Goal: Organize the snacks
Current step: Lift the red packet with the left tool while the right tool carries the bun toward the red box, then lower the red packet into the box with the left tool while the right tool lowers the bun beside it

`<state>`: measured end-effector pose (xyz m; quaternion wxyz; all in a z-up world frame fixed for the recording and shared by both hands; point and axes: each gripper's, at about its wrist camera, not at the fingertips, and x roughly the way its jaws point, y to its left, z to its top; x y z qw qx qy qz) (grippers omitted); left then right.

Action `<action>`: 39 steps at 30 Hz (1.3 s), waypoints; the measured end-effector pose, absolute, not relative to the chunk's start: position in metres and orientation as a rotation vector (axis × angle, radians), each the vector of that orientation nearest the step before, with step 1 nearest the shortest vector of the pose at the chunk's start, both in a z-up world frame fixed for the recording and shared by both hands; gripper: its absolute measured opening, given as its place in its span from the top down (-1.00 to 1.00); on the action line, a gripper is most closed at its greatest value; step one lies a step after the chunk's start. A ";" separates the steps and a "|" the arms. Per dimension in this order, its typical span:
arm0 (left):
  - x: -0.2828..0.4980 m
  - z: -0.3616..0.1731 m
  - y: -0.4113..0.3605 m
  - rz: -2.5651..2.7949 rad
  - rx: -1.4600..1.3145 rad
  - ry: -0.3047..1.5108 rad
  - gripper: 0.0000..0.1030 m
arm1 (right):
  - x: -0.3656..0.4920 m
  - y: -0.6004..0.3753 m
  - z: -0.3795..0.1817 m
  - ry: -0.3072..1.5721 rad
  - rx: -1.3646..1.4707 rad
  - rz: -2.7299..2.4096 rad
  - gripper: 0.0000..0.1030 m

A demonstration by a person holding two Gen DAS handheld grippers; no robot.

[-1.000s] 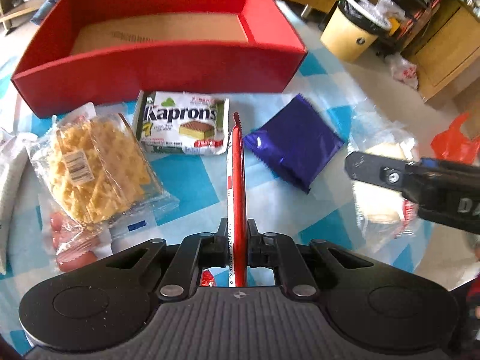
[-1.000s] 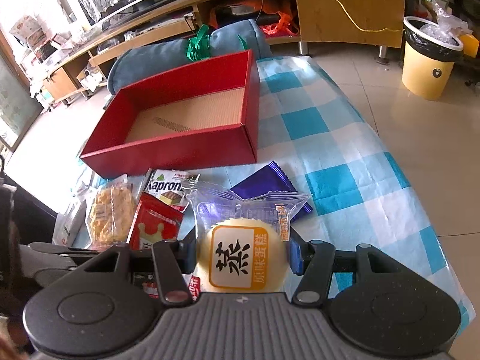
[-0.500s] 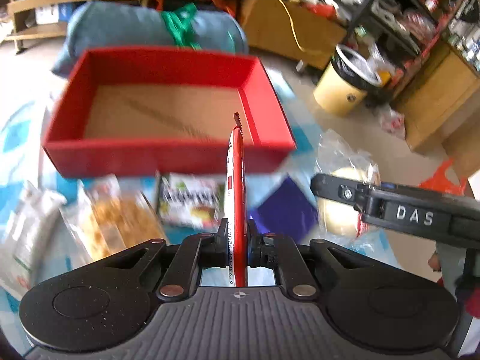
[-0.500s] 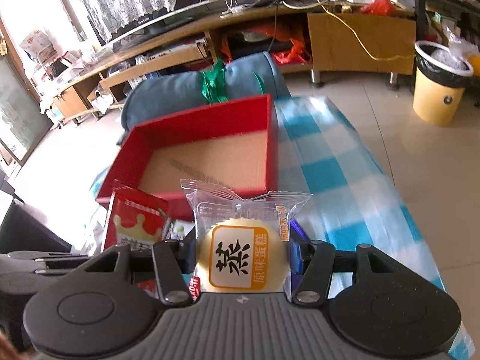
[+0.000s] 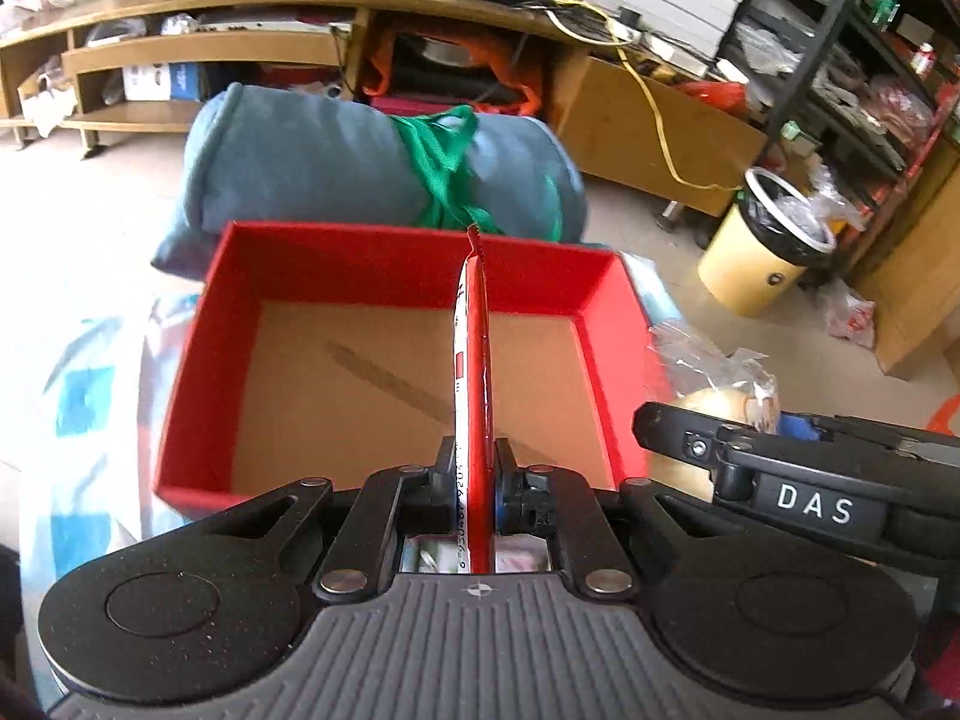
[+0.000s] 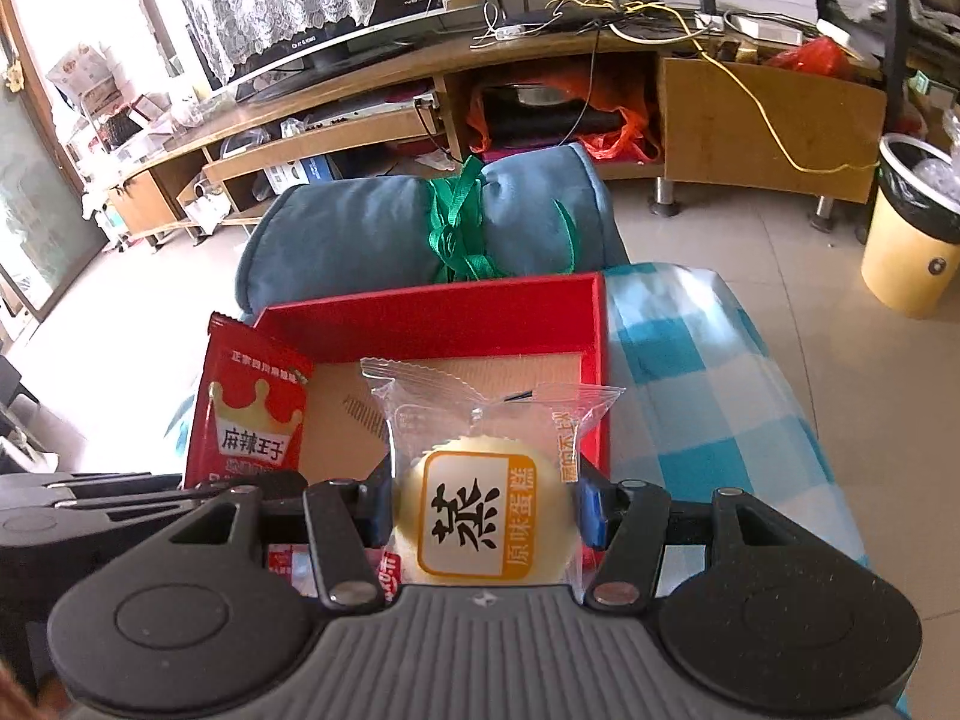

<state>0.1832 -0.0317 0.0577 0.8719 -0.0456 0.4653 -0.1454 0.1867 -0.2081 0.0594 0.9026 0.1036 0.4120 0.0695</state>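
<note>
Item one: flat red foil snack packet with a gold crown print (image 6: 255,414), held edge-on and upright between the fingers of the left gripper (image 5: 474,474), which are pinched almost fully together on its lower part. It hangs above the near half of the box, not yet inside.

Item two: round yellow steamed cake in a clear plastic wrapper (image 6: 486,516), clamped between the fingers of the right gripper (image 6: 486,510) at a moderate width. It sits just over the box's near right wall.

Item three: shallow red cardboard box with a bare brown floor (image 5: 210,360), open and empty, resting on the desk with its blue-and-white checked cloth (image 6: 708,372).

Surroundings: rolled blue blanket tied with green ribbon (image 5: 372,174) touching or just behind the box's far wall; yellow waste bin (image 5: 762,258) on the floor, well apart.

Risks, as judged:
- The two grippers are close side by side; lowering both together could knock them against each other or the right wall.
- The packet, let go upright, may topple across the floor and take the cake's room.
- The cake is soft; a tighter squeeze would dent it.
- The cake, released over the wall, could roll out onto the cloth.
</note>
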 end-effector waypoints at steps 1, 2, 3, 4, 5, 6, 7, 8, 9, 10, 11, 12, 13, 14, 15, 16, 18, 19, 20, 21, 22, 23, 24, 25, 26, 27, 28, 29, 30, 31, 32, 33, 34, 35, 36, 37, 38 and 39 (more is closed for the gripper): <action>0.188 0.056 -0.031 -0.296 -0.092 0.973 0.73 | 0.194 -0.207 0.058 0.853 0.208 0.142 0.02; 0.193 0.054 -0.031 -0.289 -0.088 0.976 0.73 | 0.200 -0.206 0.057 0.853 0.203 0.140 0.02; 0.200 0.052 -0.031 -0.286 -0.086 0.979 0.73 | 0.205 -0.205 0.056 0.854 0.198 0.138 0.02; 0.205 0.051 -0.031 -0.282 -0.084 0.982 0.73 | 0.212 -0.203 0.053 0.856 0.195 0.135 0.02; 0.210 0.048 -0.032 -0.278 -0.081 0.985 0.73 | 0.217 -0.203 0.052 0.859 0.193 0.134 0.02; 0.214 0.046 -0.033 -0.274 -0.075 0.987 0.73 | 0.223 -0.202 0.049 0.864 0.192 0.133 0.02; 0.218 0.043 -0.034 -0.268 -0.067 0.989 0.73 | 0.228 -0.201 0.046 0.871 0.187 0.132 0.02; 0.222 0.041 -0.035 -0.263 -0.058 0.990 0.73 | 0.232 -0.200 0.042 0.877 0.182 0.131 0.02; 0.224 0.038 -0.035 -0.259 -0.050 0.993 0.73 | 0.236 -0.198 0.037 0.887 0.174 0.131 0.02; 0.227 0.035 -0.036 -0.256 -0.048 0.998 0.73 | 0.240 -0.197 0.033 0.896 0.168 0.129 0.02; 0.229 0.032 -0.036 -0.253 -0.046 1.006 0.73 | 0.242 -0.196 0.030 0.905 0.164 0.127 0.02; 0.231 0.029 -0.036 -0.251 -0.044 1.015 0.73 | 0.245 -0.195 0.026 0.915 0.159 0.125 0.02; 0.232 0.026 -0.037 -0.250 -0.040 1.023 0.73 | 0.248 -0.194 0.021 0.925 0.158 0.126 0.02; 0.234 0.024 -0.037 -0.247 -0.037 1.029 0.73 | 0.250 -0.194 0.018 0.932 0.155 0.125 0.02; 0.235 0.021 -0.037 -0.244 -0.034 1.034 0.73 | 0.251 -0.193 0.016 0.936 0.147 0.123 0.02; 0.236 0.019 -0.037 -0.241 -0.031 1.039 0.73 | 0.253 -0.191 0.013 0.940 0.139 0.122 0.02; 0.237 0.016 -0.036 -0.234 -0.030 1.044 0.73 | 0.255 -0.189 0.009 0.949 0.126 0.119 0.02; 0.237 0.016 -0.035 -0.232 -0.027 1.040 0.72 | 0.256 -0.187 0.006 0.956 0.122 0.120 0.02; 0.238 0.015 -0.035 -0.231 -0.023 1.038 0.72 | 0.258 -0.186 0.003 0.961 0.119 0.120 0.02; 0.238 0.016 -0.035 -0.231 -0.022 1.037 0.72 | 0.259 -0.185 0.001 0.966 0.114 0.120 0.02; 0.237 0.016 -0.034 -0.230 -0.023 1.037 0.72 | 0.259 -0.184 -0.001 0.972 0.109 0.120 0.02; 0.237 0.016 -0.034 -0.229 -0.022 1.037 0.72 | 0.260 -0.183 -0.003 0.975 0.105 0.120 0.02; 0.236 0.016 -0.034 -0.227 -0.020 1.037 0.72 | 0.259 -0.181 -0.003 0.974 0.097 0.120 0.02; 0.237 0.015 -0.034 -0.226 -0.021 1.040 0.72 | 0.260 -0.179 -0.004 0.976 0.086 0.120 0.02; 0.236 0.014 -0.034 -0.228 -0.021 1.044 0.71 | 0.260 -0.179 -0.004 0.977 0.083 0.123 0.02; 0.236 0.013 -0.034 -0.228 -0.019 1.049 0.71 | 0.260 -0.179 -0.005 0.976 0.084 0.123 0.02; 0.236 0.012 -0.034 -0.226 -0.018 1.052 0.71 | 0.261 -0.179 -0.005 0.975 0.080 0.121 0.02; 0.236 0.010 -0.034 -0.225 -0.019 1.056 0.70 | 0.261 -0.177 -0.005 0.976 0.069 0.122 0.02; 0.236 0.009 -0.034 -0.224 -0.021 1.060 0.70 | 0.261 -0.176 -0.006 0.975 0.060 0.120 0.01; 0.235 0.008 -0.034 -0.223 -0.022 1.063 0.69 | 0.260 -0.175 -0.006 0.973 0.048 0.119 0.01; 0.235 0.007 -0.034 -0.221 -0.021 1.063 0.68 | 0.260 -0.174 -0.006 0.973 0.038 0.120 0.01; 0.235 0.007 -0.034 -0.219 -0.020 1.064 0.67 | 0.260 -0.173 -0.007 0.972 0.031 0.121 0.01; 0.235 0.006 -0.033 -0.217 -0.021 1.065 0.66 | 0.260 -0.173 -0.007 0.971 0.027 0.121 0.01; 0.235 0.006 -0.033 -0.216 -0.022 1.067 0.63 | 0.261 -0.173 -0.007 0.972 0.027 0.122 0.01; 0.236 0.005 -0.032 -0.215 -0.025 1.070 0.60 | 0.261 -0.173 -0.006 0.974 0.029 0.123 0.01; 0.236 0.004 -0.031 -0.212 -0.030 1.072 0.54 | 0.261 -0.173 -0.006 0.974 0.033 0.125 0.01; 0.237 0.004 -0.030 -0.208 -0.033 1.073 0.48 | 0.261 -0.174 -0.005 0.973 0.037 0.127 0.01; 0.237 0.004 -0.028 -0.206 -0.035 1.074 0.46 | 0.261 -0.175 -0.005 0.976 0.040 0.128 0.00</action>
